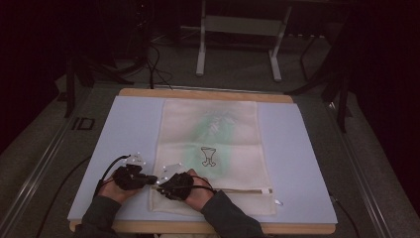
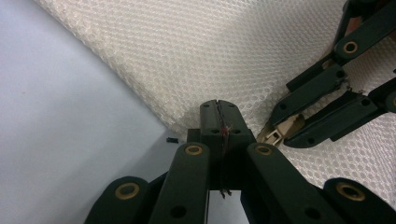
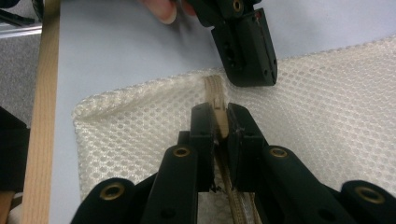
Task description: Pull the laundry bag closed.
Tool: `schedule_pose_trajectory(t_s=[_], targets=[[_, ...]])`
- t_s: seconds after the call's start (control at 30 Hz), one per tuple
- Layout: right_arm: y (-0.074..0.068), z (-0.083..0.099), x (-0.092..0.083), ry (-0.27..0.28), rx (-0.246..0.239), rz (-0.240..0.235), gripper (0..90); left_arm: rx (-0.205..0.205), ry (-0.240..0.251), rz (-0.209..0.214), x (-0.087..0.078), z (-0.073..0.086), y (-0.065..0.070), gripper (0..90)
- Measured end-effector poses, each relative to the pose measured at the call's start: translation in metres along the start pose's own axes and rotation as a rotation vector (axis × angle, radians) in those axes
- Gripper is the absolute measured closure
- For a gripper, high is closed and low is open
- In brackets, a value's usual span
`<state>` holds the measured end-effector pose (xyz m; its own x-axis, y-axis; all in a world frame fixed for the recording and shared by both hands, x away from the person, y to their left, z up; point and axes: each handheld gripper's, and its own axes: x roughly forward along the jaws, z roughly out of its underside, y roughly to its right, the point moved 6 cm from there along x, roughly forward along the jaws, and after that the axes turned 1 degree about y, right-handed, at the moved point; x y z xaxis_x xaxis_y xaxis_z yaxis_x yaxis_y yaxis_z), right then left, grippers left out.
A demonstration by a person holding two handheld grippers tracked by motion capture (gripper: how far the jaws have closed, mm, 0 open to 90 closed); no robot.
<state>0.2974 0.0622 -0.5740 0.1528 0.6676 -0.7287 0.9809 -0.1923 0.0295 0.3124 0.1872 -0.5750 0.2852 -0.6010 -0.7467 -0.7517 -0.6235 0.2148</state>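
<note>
Both black two-jaw grippers sat at the near left corner of a cream mesh zip bag (image 1: 210, 148), which lay flat on a pale blue table mat (image 1: 124, 134). That bag, printed with a small goblet drawing (image 1: 209, 155), stretched lengthwise away from the person. Its tan zipper track (image 1: 242, 190) ran crosswise near the bag's near edge, from that corner toward the bag's right side. At the bag's left border, the left gripper (image 2: 218, 116) was pressed together on the mesh edge. Just right of it, touching distance apart, the right gripper (image 3: 218, 122) pinched the tan zipper pull (image 3: 215, 100). By my judgement, any pull would have to follow the track rightward, away from the left gripper.
</note>
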Motion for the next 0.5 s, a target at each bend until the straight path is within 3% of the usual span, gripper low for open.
schedule_pose_trajectory(t_s=[0.5], targets=[[-0.0002,0.0045,-0.008,-0.023,-0.023,0.009,82.3,0.005,0.003,0.009,-0.0001,0.0001,-0.0009,90.0]])
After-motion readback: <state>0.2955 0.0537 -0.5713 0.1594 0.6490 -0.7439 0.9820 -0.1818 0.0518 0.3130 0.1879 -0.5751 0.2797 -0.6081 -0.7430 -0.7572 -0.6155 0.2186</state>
